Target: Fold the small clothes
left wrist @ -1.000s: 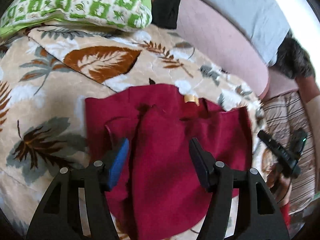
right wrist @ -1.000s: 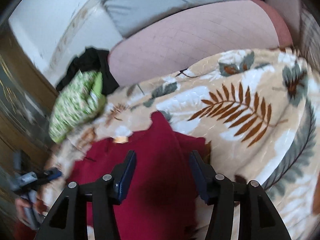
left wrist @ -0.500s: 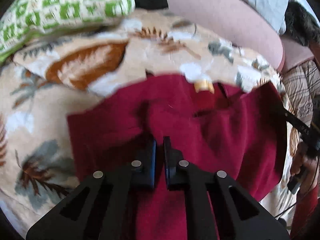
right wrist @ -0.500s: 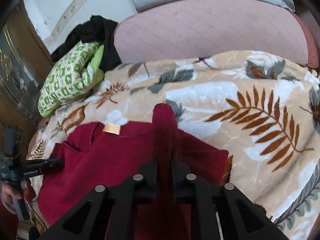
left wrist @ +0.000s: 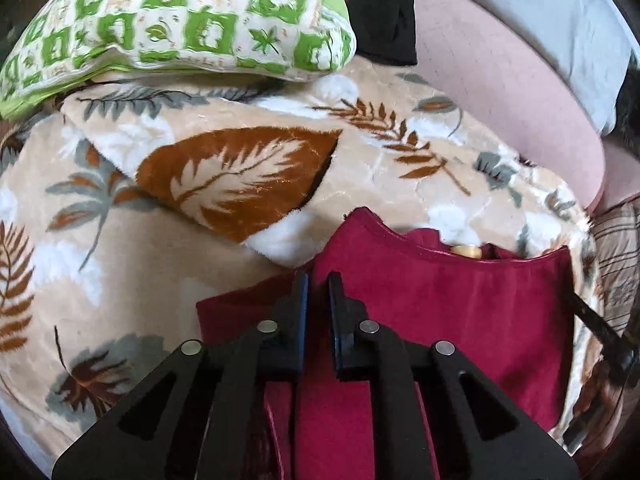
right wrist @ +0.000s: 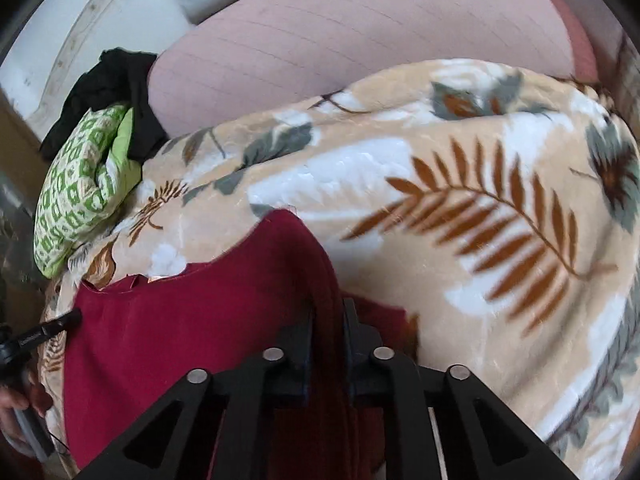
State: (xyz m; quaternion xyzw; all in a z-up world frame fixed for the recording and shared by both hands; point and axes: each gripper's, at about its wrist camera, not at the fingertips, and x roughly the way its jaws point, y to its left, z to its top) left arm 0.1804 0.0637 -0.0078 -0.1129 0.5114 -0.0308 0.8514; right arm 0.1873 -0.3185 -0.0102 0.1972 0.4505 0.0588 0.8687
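Left wrist view shows your left tool (left wrist: 318,300) pinched narrow on a raised fold of the dark red fleece garment (left wrist: 460,308), which lies on the beige leaf-print plush blanket (left wrist: 132,280) near the bed's front edge. Your right tool (right wrist: 328,328) is likewise clamped on a ridge of the same garment (right wrist: 180,328). Lift both tools together at an even height so the cloth between them stays taut, then carry the held edge across in one sweep. Judge the landing by the gold neck label (left wrist: 466,250). Keep clear of the green patterned pillow (left wrist: 180,20) at the bed's far left corner.
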